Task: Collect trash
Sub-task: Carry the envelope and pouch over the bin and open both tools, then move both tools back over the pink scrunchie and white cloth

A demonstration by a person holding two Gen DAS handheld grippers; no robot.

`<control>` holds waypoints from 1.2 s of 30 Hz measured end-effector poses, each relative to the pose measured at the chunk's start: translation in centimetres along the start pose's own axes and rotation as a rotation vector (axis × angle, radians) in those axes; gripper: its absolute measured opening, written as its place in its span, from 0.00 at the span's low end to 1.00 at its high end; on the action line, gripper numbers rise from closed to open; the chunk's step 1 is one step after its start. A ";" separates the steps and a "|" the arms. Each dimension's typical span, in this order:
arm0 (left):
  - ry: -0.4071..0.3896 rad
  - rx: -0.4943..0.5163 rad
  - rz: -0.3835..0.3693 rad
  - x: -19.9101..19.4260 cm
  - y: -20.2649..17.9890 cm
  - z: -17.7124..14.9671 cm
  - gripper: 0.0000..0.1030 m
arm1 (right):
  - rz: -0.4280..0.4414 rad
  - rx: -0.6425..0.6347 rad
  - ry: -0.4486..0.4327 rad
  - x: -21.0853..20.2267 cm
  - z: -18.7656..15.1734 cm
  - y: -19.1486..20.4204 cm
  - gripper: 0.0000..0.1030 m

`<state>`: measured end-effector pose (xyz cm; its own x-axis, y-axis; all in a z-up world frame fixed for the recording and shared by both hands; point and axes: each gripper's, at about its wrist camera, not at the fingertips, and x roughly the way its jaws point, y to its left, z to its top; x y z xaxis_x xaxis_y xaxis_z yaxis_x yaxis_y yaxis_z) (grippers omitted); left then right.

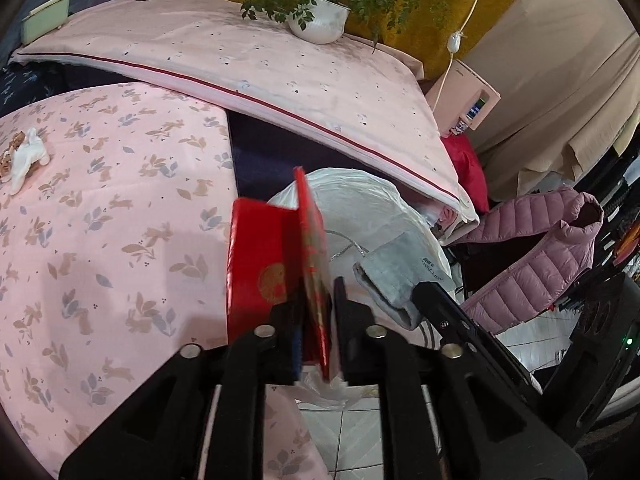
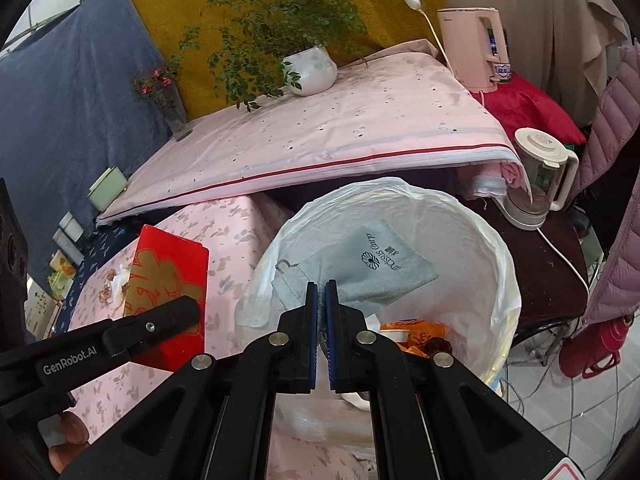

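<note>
A red box (image 1: 260, 264) with gold print hangs at the edge of the pink table, beside the lined white bin (image 2: 500, 248). My left gripper (image 1: 316, 300) stands slightly open around the box's upright flap, with a thin gap showing on the flap's right side. From the right wrist view the red box (image 2: 168, 272) shows its printed face, with one left finger (image 2: 160, 324) across it. My right gripper (image 2: 322, 292) is shut on a corner of a grey cloth pouch (image 2: 380, 264), which hangs over the bin's mouth. Orange wrappers (image 2: 416, 330) lie inside the bin.
A rabbit-print tablecloth (image 1: 100, 240) carries a crumpled tissue (image 1: 24, 156). Behind it, a raised pink surface (image 2: 320, 136) holds a potted plant (image 2: 312, 68) and a pink kettle (image 2: 472, 48). A blender jug (image 2: 536, 176), a puffer jacket (image 1: 540, 256) and a red bottle (image 2: 592, 344) crowd the right.
</note>
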<state>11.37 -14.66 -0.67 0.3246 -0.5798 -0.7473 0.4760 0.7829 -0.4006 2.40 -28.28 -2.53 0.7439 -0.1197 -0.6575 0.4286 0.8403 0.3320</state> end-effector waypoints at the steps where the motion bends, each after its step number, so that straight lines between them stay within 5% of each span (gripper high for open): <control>1: -0.005 0.005 0.006 0.0 -0.2 -0.1 0.33 | -0.002 0.005 0.000 0.0 0.0 -0.3 0.04; 14: -0.024 0.006 0.066 -0.3 0.1 -0.2 0.53 | 0.004 0.006 0.009 0.3 -0.1 -0.9 0.05; 28: -0.043 -0.052 0.143 -1.1 3.2 -1.1 0.58 | 0.014 -0.013 0.030 0.6 -0.8 0.8 0.14; 36: -0.056 -0.066 0.174 -1.8 4.5 -1.3 0.59 | 0.018 -0.029 0.024 0.3 -1.1 1.9 0.28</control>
<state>11.83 -9.80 -1.84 0.4428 -0.4446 -0.7786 0.3544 0.8845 -0.3035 2.92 -26.12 -2.82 0.7385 -0.0925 -0.6679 0.4003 0.8572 0.3240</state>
